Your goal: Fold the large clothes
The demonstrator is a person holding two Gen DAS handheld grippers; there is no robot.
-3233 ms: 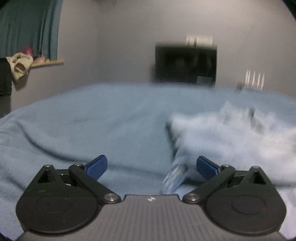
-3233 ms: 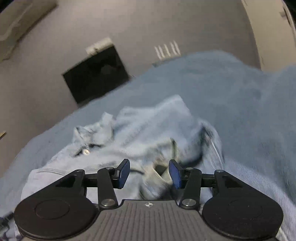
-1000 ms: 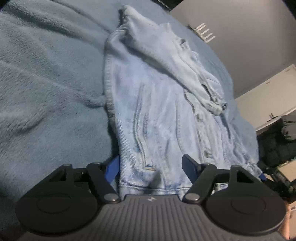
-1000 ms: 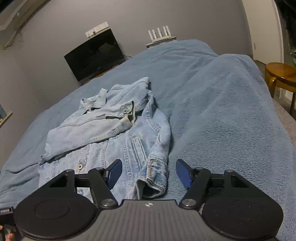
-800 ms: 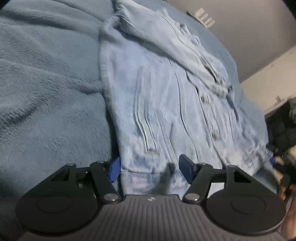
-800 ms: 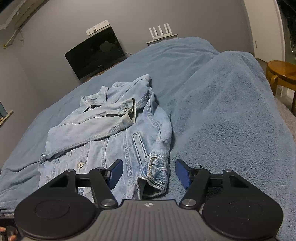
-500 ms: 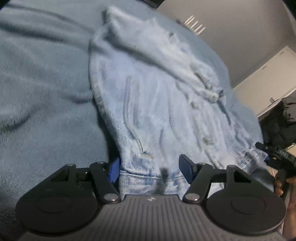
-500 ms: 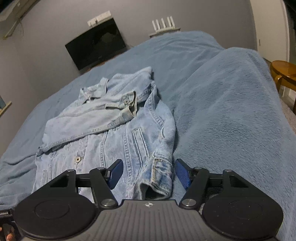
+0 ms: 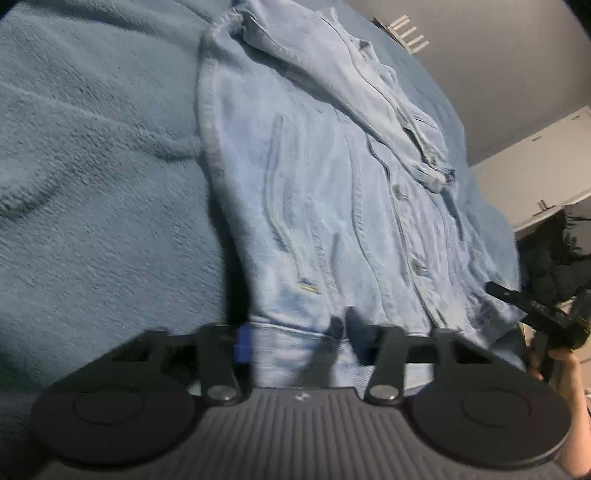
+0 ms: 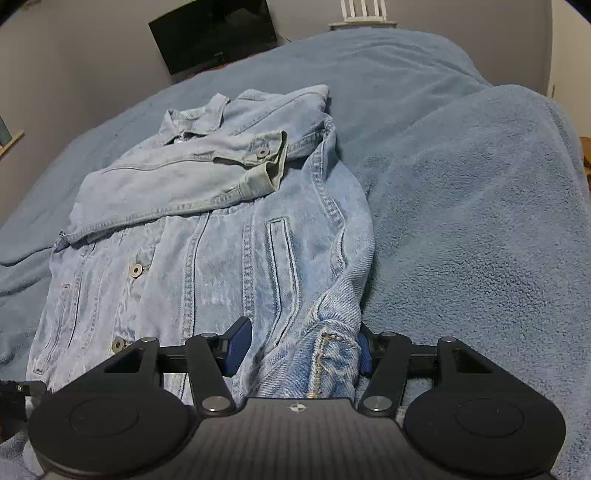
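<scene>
your denim jacket lies front-up and spread on the blue fleece blanket, its collar toward twelve o'clock in the right wrist view and one sleeve folded across the chest, the cuff ending near the middle. your left gripper sits at the jacket's hem corner, at six o'clock in the left wrist view; its jaws are closing with the hem band between them, though motion blur keeps you from telling whether the pads already press the cloth. your right gripper is at the opposite hem corner, at six o'clock in its own view, where a bunched cuff of darker denim stands between the fingers; its jaws are also closing, the right pad touching the fold while the left pad stands apart from it over the flat front panel. in the left wrist view your other gripper shows at four o'clock beside the jacket's far edge, held in your hand. a dark screen stands against the grey wall at eleven o'clock beyond the blanket.
</scene>
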